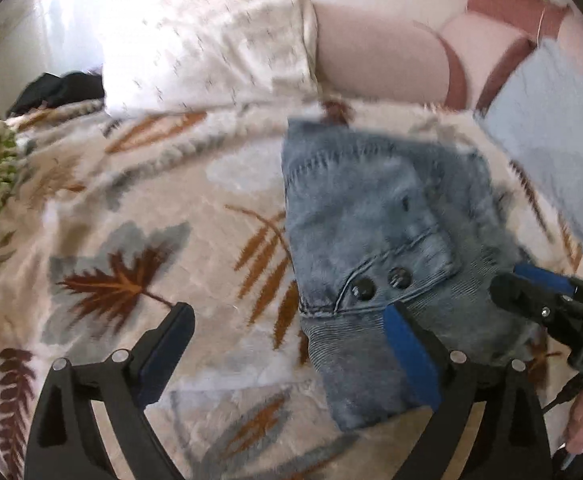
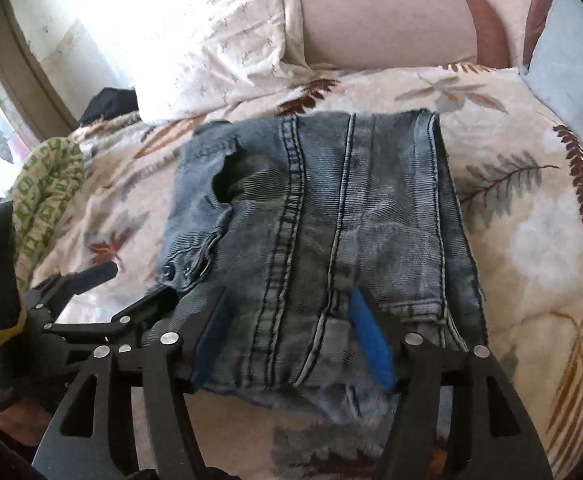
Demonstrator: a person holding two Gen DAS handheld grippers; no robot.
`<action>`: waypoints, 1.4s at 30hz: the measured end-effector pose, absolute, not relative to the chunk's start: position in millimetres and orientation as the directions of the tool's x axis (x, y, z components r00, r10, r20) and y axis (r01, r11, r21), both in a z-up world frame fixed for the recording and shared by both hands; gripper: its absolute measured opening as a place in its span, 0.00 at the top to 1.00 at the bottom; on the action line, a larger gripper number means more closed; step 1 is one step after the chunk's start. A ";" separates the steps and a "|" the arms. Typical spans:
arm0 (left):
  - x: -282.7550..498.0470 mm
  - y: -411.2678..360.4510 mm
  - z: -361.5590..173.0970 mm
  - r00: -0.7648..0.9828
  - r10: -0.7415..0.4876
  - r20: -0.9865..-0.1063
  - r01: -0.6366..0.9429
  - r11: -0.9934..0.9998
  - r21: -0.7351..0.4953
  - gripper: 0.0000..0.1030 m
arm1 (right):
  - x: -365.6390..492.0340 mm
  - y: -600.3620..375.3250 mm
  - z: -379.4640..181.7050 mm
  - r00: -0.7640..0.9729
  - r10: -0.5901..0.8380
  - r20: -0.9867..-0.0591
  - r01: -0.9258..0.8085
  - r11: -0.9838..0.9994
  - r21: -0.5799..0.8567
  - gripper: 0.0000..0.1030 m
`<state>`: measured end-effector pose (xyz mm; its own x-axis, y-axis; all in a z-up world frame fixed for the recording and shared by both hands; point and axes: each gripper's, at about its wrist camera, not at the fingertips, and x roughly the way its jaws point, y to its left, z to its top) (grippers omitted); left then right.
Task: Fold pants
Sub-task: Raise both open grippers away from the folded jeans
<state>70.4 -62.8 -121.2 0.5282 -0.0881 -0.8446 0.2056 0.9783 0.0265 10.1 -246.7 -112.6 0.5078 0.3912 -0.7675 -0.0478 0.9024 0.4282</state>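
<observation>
Folded pants [image 2: 323, 216] lying on the bed's leaf-print blanket [image 2: 531, 240], washed grey-blue denim, faded in patches. Right wrist view: the bundle is sitting as a compact, roughly rectangular stack, with dark double-stitched seams running lengthwise along the top layer and a neat layered edge showing on its right side. A dark gap is opening at the upper left where a layer is buckling, and two dark snap buttons [image 1: 379, 284] are showing on the left edge near the waistband. Left tongs [image 1: 287, 336] standing wide apart, gripping nothing; the blue-padded finger [image 1: 411, 360] is lying over the near left corner of the denim, the other finger is over bare blanket. Right tongs [image 2: 291, 340] also spread apart, both fingers resting over the near edge of the stack, not clamped on it. A white patterned pillow [image 2: 219, 48] is leaning at the head of the bed, well beyond the pants; a green-and-white cloth [image 2: 47, 184] is bunched at the blanket's left edge.
</observation>
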 end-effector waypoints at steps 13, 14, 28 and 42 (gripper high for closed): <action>-3.6 -41.5 -28.5 0.777 -0.046 -0.628 0.138 0.986 0.098 0.00 | -68.7 -271.9 -38.5 0.802 0.200 -0.563 0.048 0.917 0.395 0.26; -8.8 -40.5 -26.4 0.782 -0.045 -0.622 0.136 0.986 0.099 0.00 | -74.6 -272.0 -35.2 0.813 0.196 -0.549 0.047 0.917 0.397 0.26; -47.7 -16.4 -19.4 0.809 0.015 -0.588 0.077 0.988 0.131 0.00 | -132.5 -286.3 -14.6 0.895 0.079 -0.438 0.120 0.905 0.409 0.25; -40.3 -15.8 -32.4 0.805 0.075 -0.589 0.035 0.984 0.172 0.00 | -136.4 -248.2 -11.1 0.907 0.096 -0.410 0.027 0.959 0.283 0.16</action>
